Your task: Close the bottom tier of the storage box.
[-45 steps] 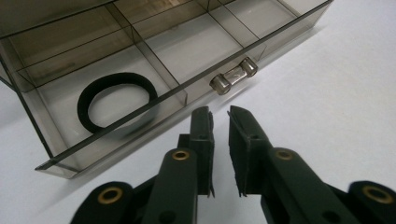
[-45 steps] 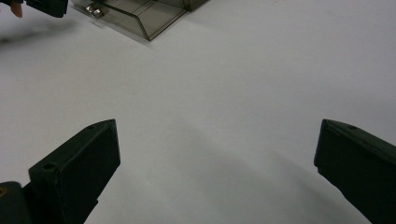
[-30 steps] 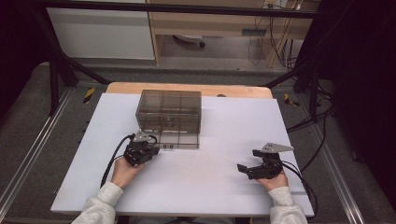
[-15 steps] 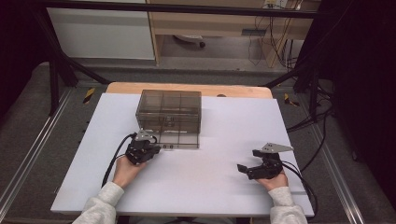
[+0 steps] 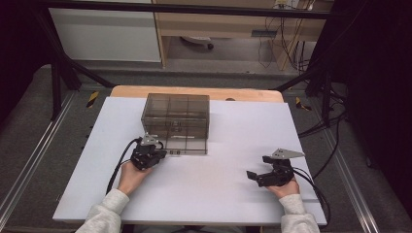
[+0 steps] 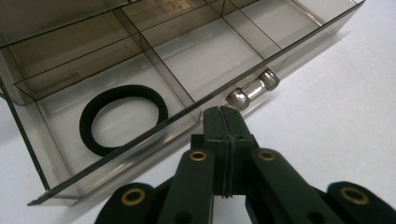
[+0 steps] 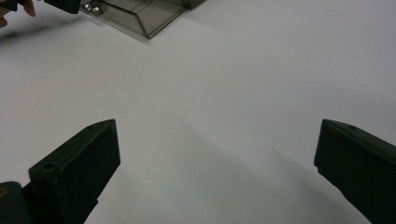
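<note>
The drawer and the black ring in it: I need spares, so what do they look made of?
Drawer: probably smoky, glossy clear plastic, as the table shows through its walls. Its knob looks clear and shiny too. Black ring: matte and soft-looking, perhaps fabric elastic or rubber; hard to tell.

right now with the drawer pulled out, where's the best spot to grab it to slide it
Probably the small clear knob on the front wall of the smoky plastic drawer. It sticks out toward the shut left gripper, so come from the front, level with the table, jaws either side of the knob. The wall itself is thin, slick and sloped, a poorer grip.
</note>
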Available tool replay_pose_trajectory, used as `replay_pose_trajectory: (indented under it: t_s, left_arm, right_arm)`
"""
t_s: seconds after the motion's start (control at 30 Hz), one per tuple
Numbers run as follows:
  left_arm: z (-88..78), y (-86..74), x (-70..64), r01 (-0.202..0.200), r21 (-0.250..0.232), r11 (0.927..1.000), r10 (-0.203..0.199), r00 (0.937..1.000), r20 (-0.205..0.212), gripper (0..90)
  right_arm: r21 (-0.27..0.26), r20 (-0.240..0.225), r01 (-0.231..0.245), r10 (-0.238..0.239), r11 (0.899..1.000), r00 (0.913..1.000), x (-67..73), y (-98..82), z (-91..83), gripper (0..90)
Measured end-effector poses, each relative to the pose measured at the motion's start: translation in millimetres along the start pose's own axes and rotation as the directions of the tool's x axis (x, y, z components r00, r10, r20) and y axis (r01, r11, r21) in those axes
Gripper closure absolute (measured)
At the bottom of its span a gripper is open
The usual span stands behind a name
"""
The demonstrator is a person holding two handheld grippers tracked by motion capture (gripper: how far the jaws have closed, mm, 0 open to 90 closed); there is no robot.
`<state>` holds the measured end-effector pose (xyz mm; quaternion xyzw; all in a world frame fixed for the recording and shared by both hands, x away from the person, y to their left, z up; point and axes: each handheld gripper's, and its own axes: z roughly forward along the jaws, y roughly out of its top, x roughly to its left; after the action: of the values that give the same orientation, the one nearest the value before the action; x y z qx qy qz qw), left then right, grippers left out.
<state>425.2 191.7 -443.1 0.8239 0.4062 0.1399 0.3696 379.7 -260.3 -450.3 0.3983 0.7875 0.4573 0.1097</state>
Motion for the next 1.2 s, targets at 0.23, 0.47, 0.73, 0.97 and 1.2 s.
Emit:
replay_pose_trajectory:
  t_s: [0.23, 0.47, 0.73, 0.97, 1.2]
  left_arm:
    - [2.0, 0.0, 0.6, 0.002, 0.000, 1.0000, -0.002, 0.9999, -0.011, 89.2]
    - [3.0, 0.2, -0.4, -0.003, -0.005, 1.0000, 0.002, 0.9999, -0.015, 89.2]
    - [3.5, 0.6, -0.1, 0.002, -0.009, 1.0000, -0.002, 0.9996, -0.028, 89.2]
    - [4.0, 1.2, -0.3, 0.002, -0.011, 0.9999, -0.002, 0.9994, -0.036, 89.3]
    - [6.0, 2.9, -1.0, -0.001, -0.008, 1.0000, 0.001, 0.9990, -0.045, 89.3]
  right_arm:
    - [0.001, -0.001, 0.001, -0.001, 1.000, 1.0000, -0.1, 0.0, 0.0, 0.9]
    - [0.000, 0.000, -0.001, 0.001, 1.000, 1.0000, 0.1, 0.1, 0.0, 1.0]
    - [-0.001, 0.000, -0.001, 0.001, 1.000, 1.0000, 0.0, 0.2, -0.4, 1.0]
    - [0.000, 0.000, 0.000, 0.000, 1.000, 1.0000, -0.1, 0.2, -0.2, 0.9]
    - [-0.002, 0.000, -0.001, 0.001, 1.000, 1.0000, -0.1, 0.3, -0.5, 1.0]
